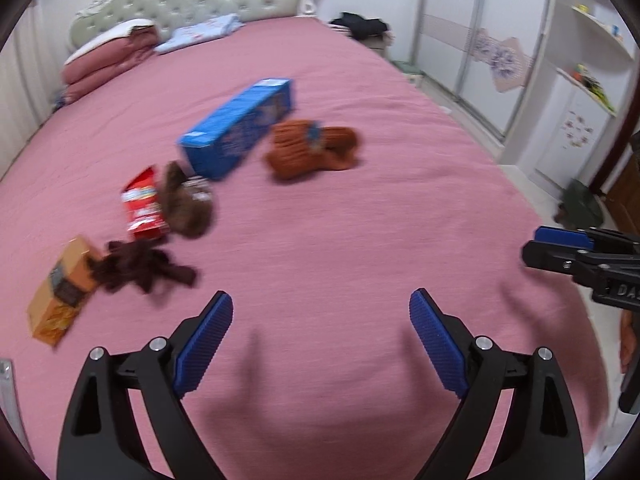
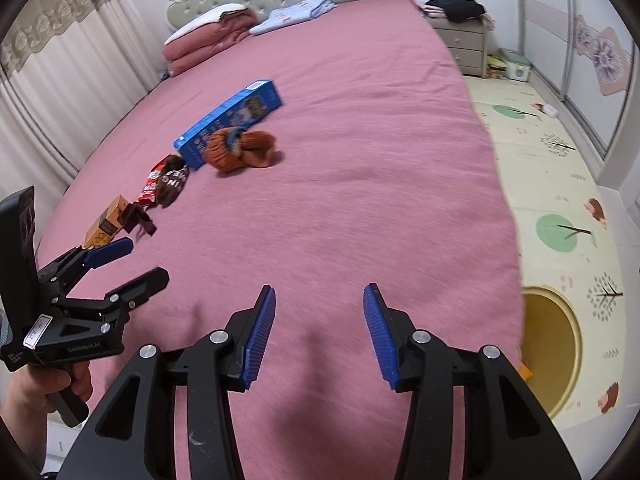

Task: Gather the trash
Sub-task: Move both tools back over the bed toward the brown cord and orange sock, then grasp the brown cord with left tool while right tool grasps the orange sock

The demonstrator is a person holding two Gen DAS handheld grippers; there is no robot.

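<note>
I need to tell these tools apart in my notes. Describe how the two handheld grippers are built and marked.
Both look alike: the left gripper and right gripper have matte black plastic arms with triangular cut-outs, silver round pivot bolts, and ribbed blue rubber pads lining the fingers. Seen from the right wrist, the left gripper's body carries a white sticker and small embossed lettering, too blurred to read.

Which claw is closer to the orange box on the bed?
Probably the left claw. In the right wrist view it hangs just beside the orange box, open and empty. The right claw, also empty, sits over bare pink bedspread, farther from the row of litter.
</note>
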